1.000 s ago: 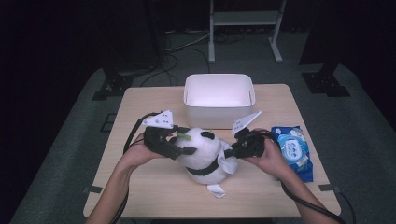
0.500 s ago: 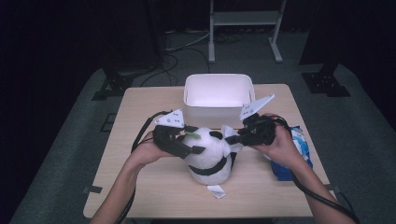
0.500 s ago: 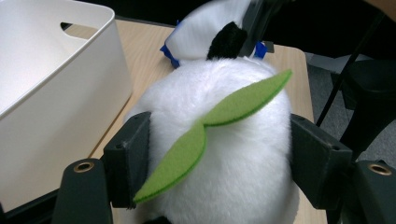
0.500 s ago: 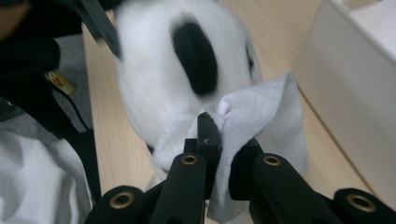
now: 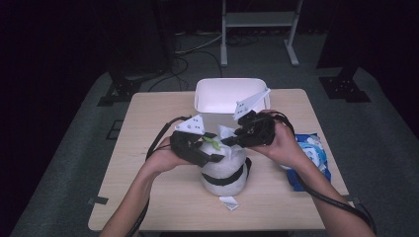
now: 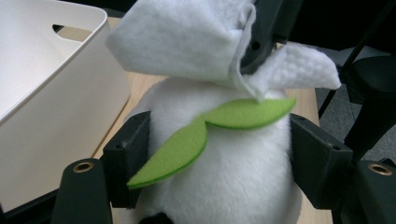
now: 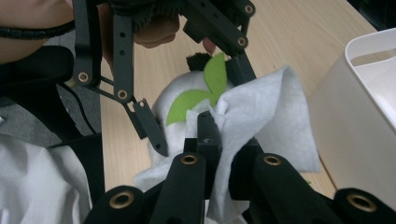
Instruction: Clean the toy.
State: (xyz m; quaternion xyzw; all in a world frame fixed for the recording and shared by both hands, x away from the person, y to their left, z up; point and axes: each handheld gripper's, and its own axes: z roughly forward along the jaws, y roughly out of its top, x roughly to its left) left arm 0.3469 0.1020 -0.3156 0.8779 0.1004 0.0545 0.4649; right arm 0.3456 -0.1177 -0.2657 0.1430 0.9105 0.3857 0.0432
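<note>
High view alone shows the blue packet (image 5: 309,153) beside the plush (image 5: 223,170).

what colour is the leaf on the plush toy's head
Bright lime green leaf on the white plush toy; clearest in the left gripper view.

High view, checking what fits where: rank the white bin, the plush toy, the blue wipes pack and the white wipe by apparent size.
1. white bin
2. plush toy
3. blue wipes pack, partly hidden by the forearm, so its place against the toy is unsure
4. white wipe
</note>
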